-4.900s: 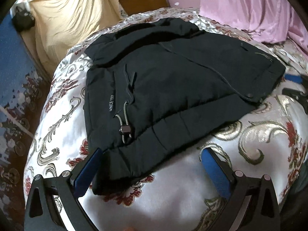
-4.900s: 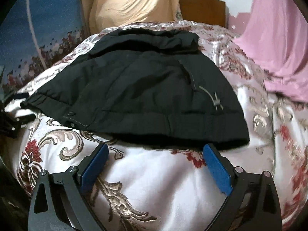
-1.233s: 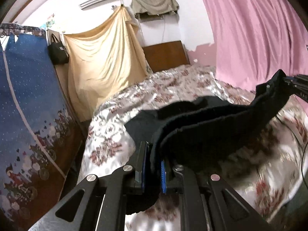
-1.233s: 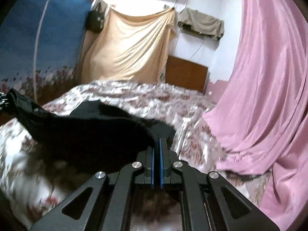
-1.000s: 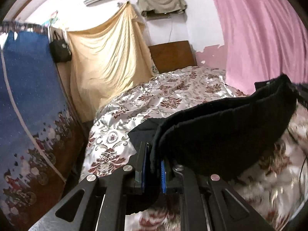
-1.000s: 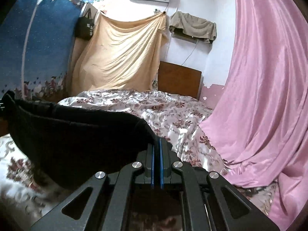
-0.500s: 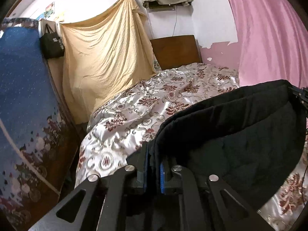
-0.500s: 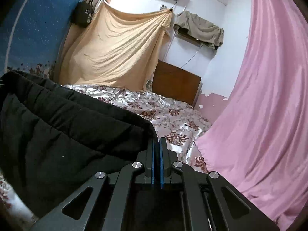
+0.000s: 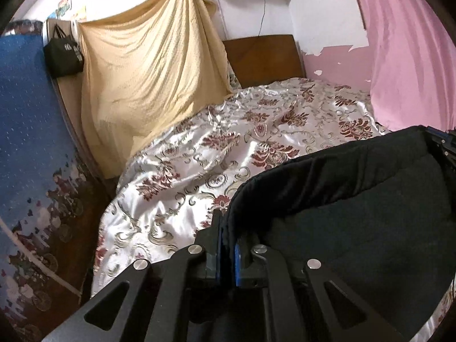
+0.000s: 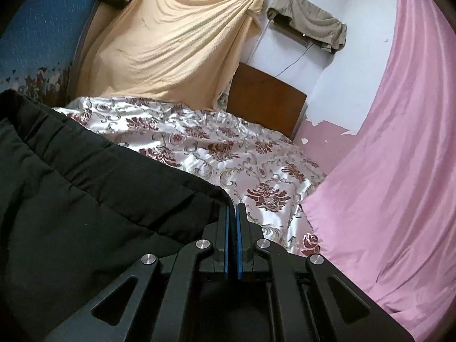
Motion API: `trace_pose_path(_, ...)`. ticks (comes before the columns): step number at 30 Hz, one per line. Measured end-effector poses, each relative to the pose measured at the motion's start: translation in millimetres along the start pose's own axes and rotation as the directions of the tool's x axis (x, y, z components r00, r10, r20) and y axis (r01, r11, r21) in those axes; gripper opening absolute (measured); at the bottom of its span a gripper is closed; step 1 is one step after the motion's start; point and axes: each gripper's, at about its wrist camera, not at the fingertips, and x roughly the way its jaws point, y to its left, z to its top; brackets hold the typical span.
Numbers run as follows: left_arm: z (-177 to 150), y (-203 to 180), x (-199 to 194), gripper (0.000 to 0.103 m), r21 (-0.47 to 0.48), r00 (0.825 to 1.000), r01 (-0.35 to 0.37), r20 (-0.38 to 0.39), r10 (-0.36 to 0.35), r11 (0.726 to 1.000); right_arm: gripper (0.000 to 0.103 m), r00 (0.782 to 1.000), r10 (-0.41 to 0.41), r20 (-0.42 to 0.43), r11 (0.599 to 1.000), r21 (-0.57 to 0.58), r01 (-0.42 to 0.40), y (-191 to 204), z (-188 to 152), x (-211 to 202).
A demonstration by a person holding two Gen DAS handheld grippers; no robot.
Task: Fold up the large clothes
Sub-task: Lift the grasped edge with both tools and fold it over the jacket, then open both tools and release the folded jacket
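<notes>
Black and thickly padded, the jacket (image 9: 356,199) hung between my two hands, its quilted panels sagging in a broad curve with a stitched band along the upper edge. It was up off the bed (image 9: 228,148), whose shiny cream cover with dark red flowers showed beyond and below it. My left tongs (image 9: 226,245) were clamped shut on one end of that upper edge, the cloth pinched between the blue pads (image 9: 236,259) and rising out of them before sweeping away to my right. My right tongs (image 10: 232,236) gripped the opposite end, blue pads almost together with a thin fold of black fabric caught between them, and the jacket spread off to my left from there (image 10: 85,185). In the left wrist view the far corner of the jacket met the other tongs at the frame's right edge. A pink curtain (image 10: 384,171) hung beside the bed, and a yellow cloth (image 9: 148,71) was draped by the wooden headboard (image 9: 262,54).
</notes>
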Motion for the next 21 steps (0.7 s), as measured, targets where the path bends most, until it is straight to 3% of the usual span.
trace_pose_path(14,-25,-3,67,0.007,-0.018,0.993,0.02,-0.116,-0.022,1.0,0.004,0.995,0.016,-0.098,1.0,-0.025,-0.019,33,-32,63)
trace_pose_path(21,-28,5,79,0.009,-0.103,0.982,0.062,-0.17,-0.079,0.993,0.004,0.993,0.015,-0.117,0.999,-0.033,-0.019,37,-38,68)
